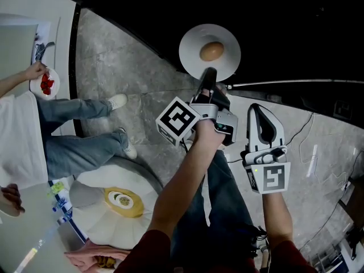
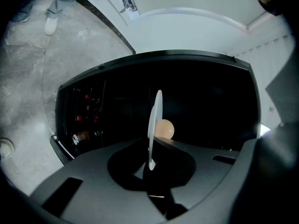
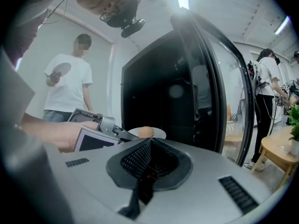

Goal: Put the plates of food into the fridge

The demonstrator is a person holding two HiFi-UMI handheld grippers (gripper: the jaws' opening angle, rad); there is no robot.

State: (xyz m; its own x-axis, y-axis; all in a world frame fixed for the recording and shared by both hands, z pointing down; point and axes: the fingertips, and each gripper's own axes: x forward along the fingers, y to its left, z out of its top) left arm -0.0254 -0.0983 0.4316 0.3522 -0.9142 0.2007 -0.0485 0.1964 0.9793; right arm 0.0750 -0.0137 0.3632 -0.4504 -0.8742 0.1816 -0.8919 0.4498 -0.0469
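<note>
- My left gripper (image 1: 208,77) is clamped on the near rim of the white plate (image 1: 192,56). A round tan piece of food (image 1: 211,51) sits at the plate's centre.
- In the head view the plate is held level at 12 o'clock, at the mouth of the dark, open fridge (image 2: 205,97). I judge it is not yet resting on a shelf.
- My right gripper (image 1: 257,111) is at 4 o'clock from the left one, with its jaws together on nothing.
- Remaining steps: move the plate inside, set it down and release it.
- At 9 o'clock another person holds a second plate (image 1: 54,92) with red food, and it is outside the fridge.
</note>
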